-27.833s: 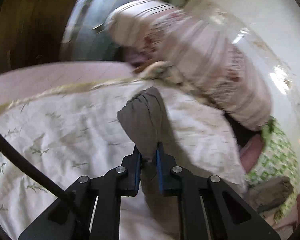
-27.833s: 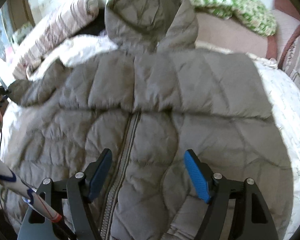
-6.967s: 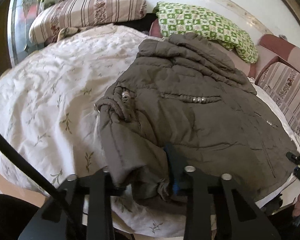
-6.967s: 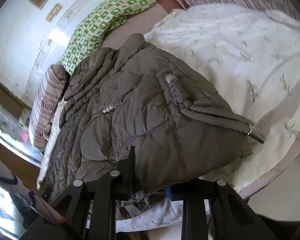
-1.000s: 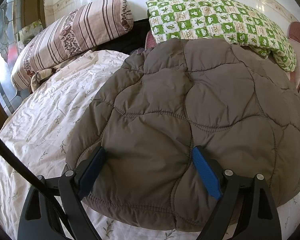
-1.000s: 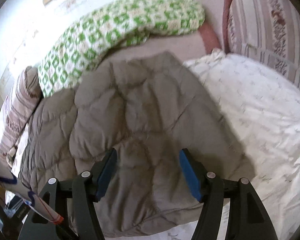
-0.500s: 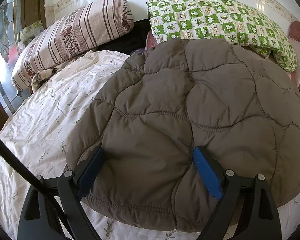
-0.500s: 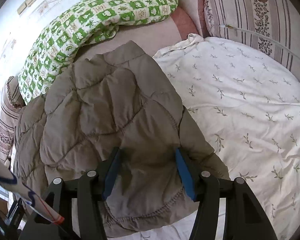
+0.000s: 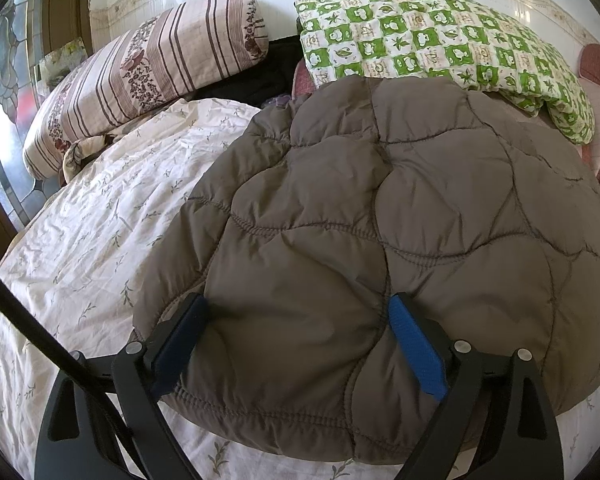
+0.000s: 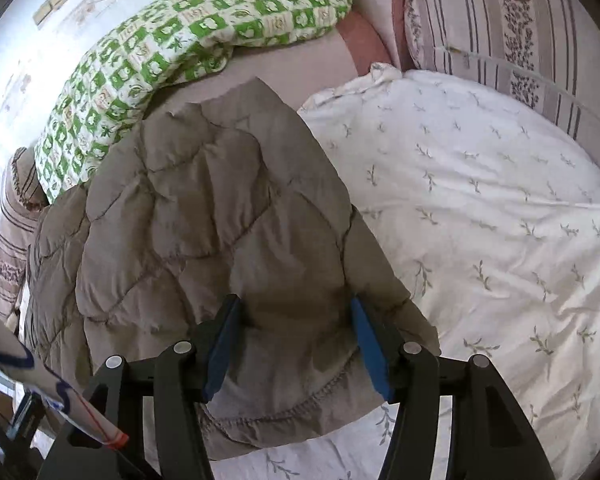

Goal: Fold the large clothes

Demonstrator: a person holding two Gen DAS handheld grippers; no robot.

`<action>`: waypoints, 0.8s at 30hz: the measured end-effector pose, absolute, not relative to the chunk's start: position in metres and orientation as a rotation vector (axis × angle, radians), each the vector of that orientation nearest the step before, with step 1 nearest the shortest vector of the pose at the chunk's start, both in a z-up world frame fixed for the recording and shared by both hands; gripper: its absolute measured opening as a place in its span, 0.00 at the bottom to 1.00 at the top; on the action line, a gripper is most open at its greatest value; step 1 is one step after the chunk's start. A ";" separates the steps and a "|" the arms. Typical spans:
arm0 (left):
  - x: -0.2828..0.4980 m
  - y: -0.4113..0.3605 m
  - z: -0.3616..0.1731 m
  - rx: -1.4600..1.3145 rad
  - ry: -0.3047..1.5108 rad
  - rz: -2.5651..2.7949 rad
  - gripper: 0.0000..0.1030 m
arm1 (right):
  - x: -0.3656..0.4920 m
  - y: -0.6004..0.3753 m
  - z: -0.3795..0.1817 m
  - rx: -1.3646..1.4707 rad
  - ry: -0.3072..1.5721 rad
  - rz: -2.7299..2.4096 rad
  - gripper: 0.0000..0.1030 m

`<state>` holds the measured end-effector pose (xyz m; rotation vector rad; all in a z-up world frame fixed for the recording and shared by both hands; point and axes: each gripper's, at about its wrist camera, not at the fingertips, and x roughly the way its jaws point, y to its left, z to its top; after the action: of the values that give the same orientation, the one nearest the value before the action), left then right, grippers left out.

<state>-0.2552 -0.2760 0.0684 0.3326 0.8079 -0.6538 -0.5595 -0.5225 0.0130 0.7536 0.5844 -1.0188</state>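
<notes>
While the grey puffy coat (image 9: 380,220) lies folded into a thick pad near the front edge of the bed (image 9: 92,232), both tools are held wide apart above it and nothing is pinched. The left gripper (image 9: 296,320) is spread over the near hem on the left side, and its blue pads (image 9: 416,344) are set down on the soft cloth. The right gripper (image 10: 292,324) is spread the same way over the near right corner of the coat (image 10: 220,220).

It looks as if the folding is almost done and the pad is being patted flat. For the next move, a soft press or one more tidy tuck is likely called for, since puffy cloth can spring back up.

No boxes or baskets are seen. Farther back, by the head edge of the bed, a striped pillow (image 9: 148,68) and a green checked pillow (image 9: 440,36) are seen.
</notes>
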 end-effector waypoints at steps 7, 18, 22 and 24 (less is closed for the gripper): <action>-0.232 -0.251 0.092 0.154 0.896 -0.680 0.89 | -0.594 -0.518 0.035 0.768 0.477 -1.075 0.63; -0.154 -0.158 0.068 -0.159 1.227 -0.594 0.89 | -0.659 -0.532 -0.008 1.183 0.372 -0.972 0.75; -0.145 -0.138 0.049 -0.293 1.344 -0.585 0.89 | -0.657 -0.529 -0.018 1.226 0.370 -0.952 0.75; -0.144 -0.133 0.043 -0.348 1.373 -0.590 0.89 | -0.654 -0.529 -0.022 1.242 0.366 -0.933 0.76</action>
<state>-0.1439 -0.1330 0.0426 -0.3482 1.3734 -0.5901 -0.6541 -0.5285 -0.0218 1.2420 0.3656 -0.9333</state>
